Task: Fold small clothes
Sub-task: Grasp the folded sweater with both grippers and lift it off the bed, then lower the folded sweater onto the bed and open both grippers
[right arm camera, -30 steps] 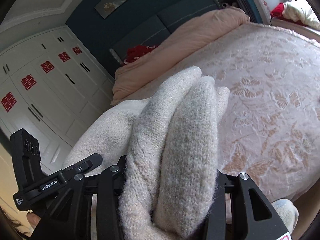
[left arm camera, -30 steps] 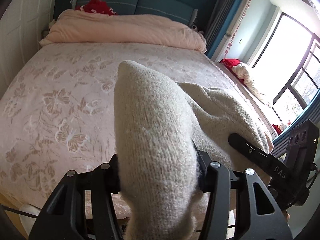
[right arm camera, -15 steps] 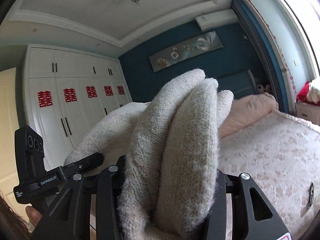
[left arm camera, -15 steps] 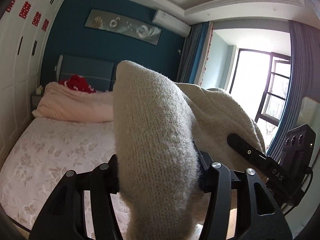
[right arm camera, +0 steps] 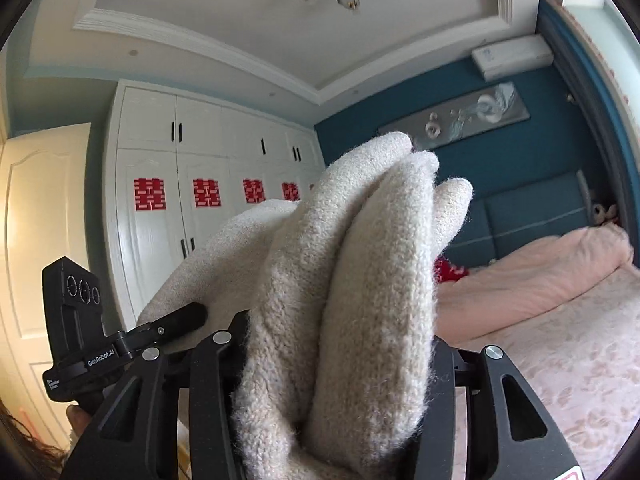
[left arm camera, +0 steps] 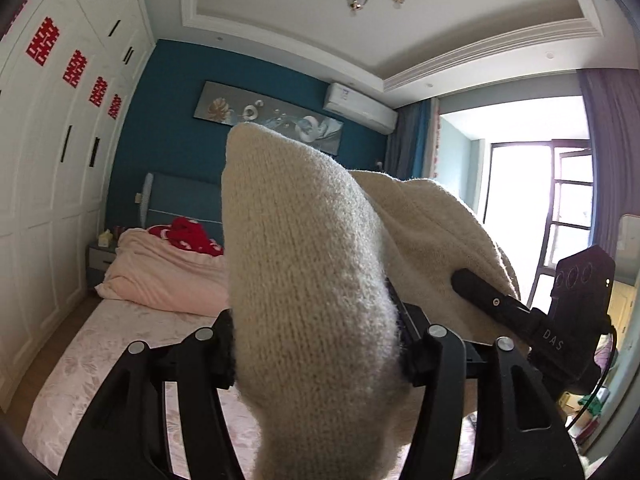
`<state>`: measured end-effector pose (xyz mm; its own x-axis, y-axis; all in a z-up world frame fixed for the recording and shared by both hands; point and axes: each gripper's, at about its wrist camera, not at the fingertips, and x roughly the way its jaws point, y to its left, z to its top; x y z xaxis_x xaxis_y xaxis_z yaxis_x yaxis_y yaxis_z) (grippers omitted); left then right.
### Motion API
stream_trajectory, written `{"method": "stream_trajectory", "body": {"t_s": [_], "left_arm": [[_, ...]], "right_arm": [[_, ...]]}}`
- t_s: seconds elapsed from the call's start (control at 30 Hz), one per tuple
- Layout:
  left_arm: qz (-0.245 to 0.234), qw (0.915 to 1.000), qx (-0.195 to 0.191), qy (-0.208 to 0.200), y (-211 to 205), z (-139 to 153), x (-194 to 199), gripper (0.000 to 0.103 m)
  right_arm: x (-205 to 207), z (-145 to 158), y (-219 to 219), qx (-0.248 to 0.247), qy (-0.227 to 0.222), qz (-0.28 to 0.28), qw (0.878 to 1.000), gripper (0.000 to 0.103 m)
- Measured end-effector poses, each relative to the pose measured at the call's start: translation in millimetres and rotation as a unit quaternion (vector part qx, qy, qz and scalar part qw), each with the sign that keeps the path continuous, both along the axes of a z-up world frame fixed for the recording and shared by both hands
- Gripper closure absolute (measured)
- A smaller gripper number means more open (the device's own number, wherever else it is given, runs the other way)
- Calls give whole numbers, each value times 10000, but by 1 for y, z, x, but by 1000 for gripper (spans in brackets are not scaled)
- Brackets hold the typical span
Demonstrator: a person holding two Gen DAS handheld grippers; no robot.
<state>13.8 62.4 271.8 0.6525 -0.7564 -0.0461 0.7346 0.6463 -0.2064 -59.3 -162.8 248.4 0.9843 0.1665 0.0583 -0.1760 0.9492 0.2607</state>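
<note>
Holding a cream knit (left arm camera: pixel 308 280) up in the air, you have it pinched at two places: your left tongs (left arm camera: pixel 314 344) carry one thick fold of it, and your right tongs (right arm camera: pixel 340 376) carry a bunch of several layers. Both sets of jaws are easing apart at this moment, yet the wool fills each gap and the pads press its sides, so each grip holds for now. The knit spans between your two tools, well above the bed (left arm camera: pixel 120 340), and in the left view the other tool's finger (left arm camera: pixel 488 296) shows against the cloth.

As far as you can judge from here, the fold is not done. Nothing lies flat; the garment hangs bunched and you cannot tell which edges you have, or whether it is a sweater or some other piece. The pink quilt (right arm camera: pixel 540 280) and red cloth (left arm camera: pixel 188 236) sit at the head of the bed, leaving the patterned sheet free for laying out.

What is left, likely: spread the knit flat on the bed, square it, bring the sides in, and fold it over. Watch the loosening grips; heavy wool may slip out.
</note>
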Motion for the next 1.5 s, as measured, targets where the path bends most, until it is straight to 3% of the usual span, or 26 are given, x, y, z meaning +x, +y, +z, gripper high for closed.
{"method": "stream_trajectory", "body": {"t_s": [0.13,0.2,0.27,0.33,0.37,0.4,0.43,0.5,0.6,0.67,0.77,0.87,0.93,1.03,1.07,1.17,1.23,1.27,1.33,1.37,1.43,1.5], "left_arm": [[287,9986,271,344,6,-58,53,43],[326,9946,523,839,2,-113,95,41],[463,9879,620,1341,2,-183,133,29],[1098,9707,973,1903,1,-258,164,26],[1357,9531,1365,2335,1,-301,177,27],[1568,9355,1696,2673,3,-329,182,35],[1605,9266,1850,2852,6,-344,182,37],[1680,9180,1892,3054,20,-358,167,37],[1740,9173,1748,3125,26,-353,145,34],[1682,9173,1695,3188,16,-351,139,34],[1495,9183,1768,3212,-8,-355,135,33],[1444,9104,1959,3346,-23,-380,147,34],[1413,8972,1951,3702,-24,-398,153,56],[1427,8873,1804,3996,-14,-417,155,62],[1472,8852,1882,3991,-14,-420,153,62],[1621,8823,2179,3844,-19,-419,147,62],[1706,8776,2244,3877,-20,-421,146,59],[1730,8753,2228,3929,-20,-423,147,59],[1769,8704,2184,4043,-19,-425,150,54],[1761,8681,2199,4086,-20,-426,150,54],[1804,8665,2267,4066,-22,-423,150,54],[1819,8650,2296,4073,-22,-421,148,54]], "right_arm": [[68,-59,1,287,660,177,9972,56],[104,-114,-3,457,1173,219,9918,51],[139,-188,-10,571,1834,121,9813,46],[170,-270,-20,797,2897,-50,9538,46],[180,-308,-26,895,3539,-206,9307,51],[180,-336,-30,1015,3925,-311,9136,56],[171,-350,-34,1143,4008,-339,9084,59],[147,-351,-36,1245,3852,-361,9137,59],[133,-336,-26,1121,3723,-311,9208,59],[135,-330,-12,763,3796,-330,9214,51],[142,-337,-8,492,4081,-562,9099,44],[149,-360,-14,684,4344,-802,8946,40],[147,-374,-26,997,4415,-893,8872,39],[159,-395,-33,1273,4665,-563,8735,83],[164,-390,-28,1205,4699,-548,8727,83],[169,-348,-7,734,4222,-390,9027,84],[172,-341,1,325,4172,-467,9070,84],[177,-353,0,121,4370,-603,8974,84],[189,-399,-9,-175,5066,-769,8586,81],[186,-405,-14,19,5057,-679,8601,81],[174,-379,-17,324,4834,-705,8719,80],[157,-347,-13,487,4401,-778,8932,80]]}}
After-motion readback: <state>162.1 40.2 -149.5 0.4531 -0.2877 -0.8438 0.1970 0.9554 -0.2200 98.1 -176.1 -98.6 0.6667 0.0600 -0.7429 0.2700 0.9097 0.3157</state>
